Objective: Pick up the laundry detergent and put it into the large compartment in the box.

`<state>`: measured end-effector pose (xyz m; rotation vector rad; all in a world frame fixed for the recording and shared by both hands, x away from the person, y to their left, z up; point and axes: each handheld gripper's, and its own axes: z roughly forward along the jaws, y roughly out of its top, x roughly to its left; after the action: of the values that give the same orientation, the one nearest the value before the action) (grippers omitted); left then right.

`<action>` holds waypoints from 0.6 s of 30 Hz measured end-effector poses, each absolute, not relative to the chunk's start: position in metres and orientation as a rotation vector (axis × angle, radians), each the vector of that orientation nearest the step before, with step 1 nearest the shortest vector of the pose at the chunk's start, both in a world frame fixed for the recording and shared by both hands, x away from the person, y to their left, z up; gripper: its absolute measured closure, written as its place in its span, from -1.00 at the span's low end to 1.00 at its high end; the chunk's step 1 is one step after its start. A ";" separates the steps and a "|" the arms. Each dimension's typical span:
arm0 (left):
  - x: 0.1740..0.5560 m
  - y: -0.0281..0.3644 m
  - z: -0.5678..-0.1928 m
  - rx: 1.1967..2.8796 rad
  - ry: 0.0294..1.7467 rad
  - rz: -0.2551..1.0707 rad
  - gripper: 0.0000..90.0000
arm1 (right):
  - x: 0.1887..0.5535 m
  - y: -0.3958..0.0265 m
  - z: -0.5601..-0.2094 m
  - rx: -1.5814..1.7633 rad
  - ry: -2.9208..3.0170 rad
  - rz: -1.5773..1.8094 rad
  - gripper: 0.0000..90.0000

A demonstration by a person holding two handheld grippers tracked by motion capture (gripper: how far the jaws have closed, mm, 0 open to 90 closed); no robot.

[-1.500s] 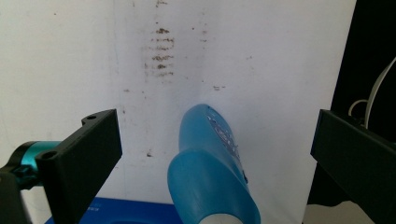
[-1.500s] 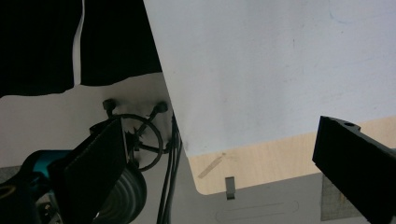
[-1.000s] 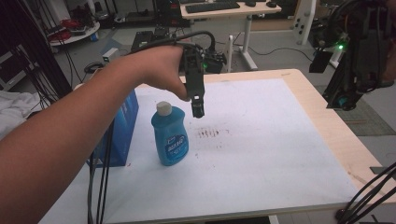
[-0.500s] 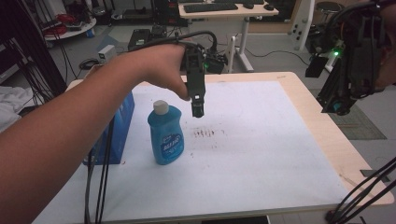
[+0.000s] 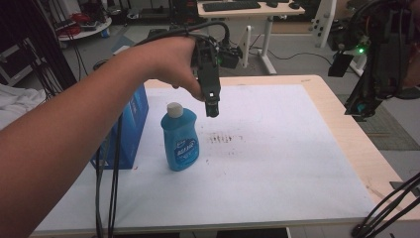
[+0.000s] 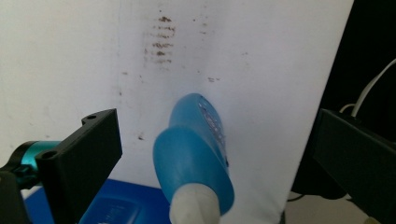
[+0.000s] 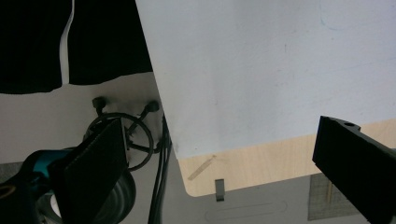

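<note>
While the left gripper (image 5: 212, 110) hung wide-jawed above the blue bottle (image 5: 179, 139) near the table's (image 5: 341, 114) left edge, its best move looked like dropping straight to straddle the white cap (image 6: 195, 209), right gripper (image 7: 224, 163) spread idle.

counter (image 5: 346, 129): pale wood, white mat on top | floor (image 5: 297, 44): grey, cables trailing | desk (image 5: 257, 10) behind with keyboard (image 5: 230, 6) | white cloth (image 5: 20, 104) at left
</note>
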<state>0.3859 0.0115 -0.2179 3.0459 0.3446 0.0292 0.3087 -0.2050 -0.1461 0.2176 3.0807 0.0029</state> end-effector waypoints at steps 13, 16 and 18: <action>0.378 0.039 -0.212 3.002 0.637 0.008 -0.96 | 0.314 -0.201 -0.151 0.149 3.110 0.000 -0.95; 0.375 0.045 -0.215 2.982 0.713 0.014 -0.96 | 0.315 -0.196 -0.151 0.129 3.113 -0.034 -0.95; 0.374 0.050 -0.217 2.958 0.777 0.014 -0.96 | 0.314 -0.194 -0.150 0.111 3.113 -0.032 -0.95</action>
<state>0.3738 0.0502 -0.2170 2.9576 0.7773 0.0143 0.3142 -0.1939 -0.1498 0.1107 3.1130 -0.0323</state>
